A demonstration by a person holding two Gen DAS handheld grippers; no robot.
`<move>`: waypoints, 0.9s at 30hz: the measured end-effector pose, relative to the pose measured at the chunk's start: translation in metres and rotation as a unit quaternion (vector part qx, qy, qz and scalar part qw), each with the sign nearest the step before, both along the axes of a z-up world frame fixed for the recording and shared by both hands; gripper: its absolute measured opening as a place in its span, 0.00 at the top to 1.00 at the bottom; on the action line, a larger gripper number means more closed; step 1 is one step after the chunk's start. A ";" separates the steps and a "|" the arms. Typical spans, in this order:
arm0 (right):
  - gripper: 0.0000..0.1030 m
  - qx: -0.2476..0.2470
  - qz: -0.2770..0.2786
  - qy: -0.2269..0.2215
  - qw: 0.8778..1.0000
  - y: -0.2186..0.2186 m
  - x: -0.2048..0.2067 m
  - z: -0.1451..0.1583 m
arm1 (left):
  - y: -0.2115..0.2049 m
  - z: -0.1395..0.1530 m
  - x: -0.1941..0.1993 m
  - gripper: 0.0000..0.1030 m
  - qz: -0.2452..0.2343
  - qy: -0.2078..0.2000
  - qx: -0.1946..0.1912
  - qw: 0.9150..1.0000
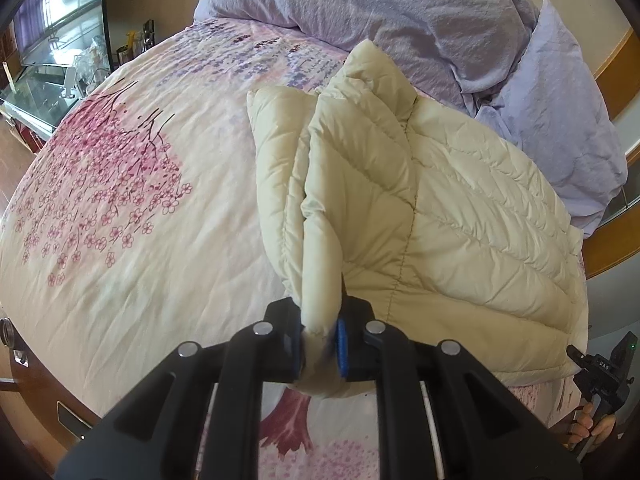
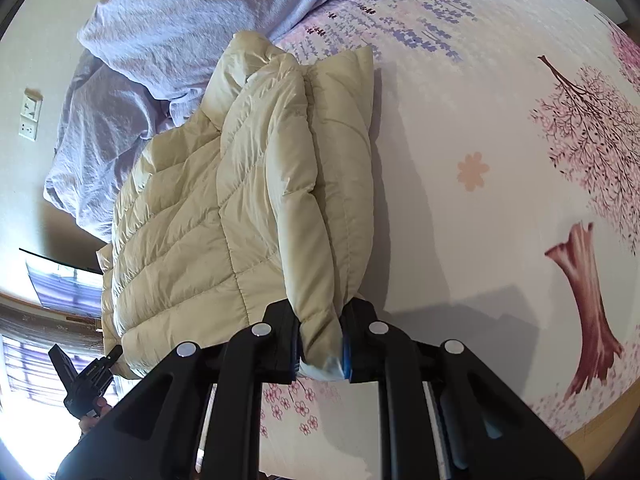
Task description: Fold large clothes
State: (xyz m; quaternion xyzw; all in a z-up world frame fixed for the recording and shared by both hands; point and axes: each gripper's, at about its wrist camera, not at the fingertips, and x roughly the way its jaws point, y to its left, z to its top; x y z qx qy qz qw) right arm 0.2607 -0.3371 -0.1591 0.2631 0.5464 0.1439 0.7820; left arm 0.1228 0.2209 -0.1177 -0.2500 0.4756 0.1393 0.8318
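A cream quilted puffer jacket [image 1: 420,200] lies on the bed, partly folded, with a sleeve doubled over its body. My left gripper [image 1: 320,348] is shut on the sleeve's cuff end near the bed's front edge. In the right wrist view the same jacket [image 2: 224,208] lies ahead, and my right gripper [image 2: 320,348] is shut on another folded edge of the jacket. Each gripper shows small in the other's view: the right one in the left wrist view [image 1: 600,368], the left one in the right wrist view [image 2: 86,380].
The bed has a white cover printed with pink blossom trees [image 1: 120,200]. A crumpled lilac blanket and pillow [image 1: 400,12] lie at the head. A glass cabinet [image 1: 44,76] stands beyond the bed. A wall socket [image 2: 30,118] shows at left.
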 end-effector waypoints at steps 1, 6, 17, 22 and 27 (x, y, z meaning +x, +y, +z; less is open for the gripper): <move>0.85 0.000 0.000 0.000 1.000 0.000 -0.001 0.000 | -0.001 0.000 0.000 0.87 0.000 0.001 0.001 1.000; 0.85 -0.002 -0.001 0.002 1.000 -0.001 -0.005 -0.003 | -0.003 0.000 -0.004 0.86 0.001 0.004 0.002 1.000; 0.54 -0.115 -0.037 -0.050 0.991 -0.015 -0.006 0.040 | 0.011 0.013 -0.019 0.52 0.024 -0.005 0.009 1.000; 0.52 -0.148 -0.002 -0.111 0.983 0.021 0.007 0.071 | 0.021 0.026 -0.009 0.31 0.032 -0.012 0.021 0.999; 0.48 -0.183 0.061 -0.136 0.972 0.078 0.019 0.071 | 0.022 0.029 0.011 0.21 0.027 -0.010 0.032 0.999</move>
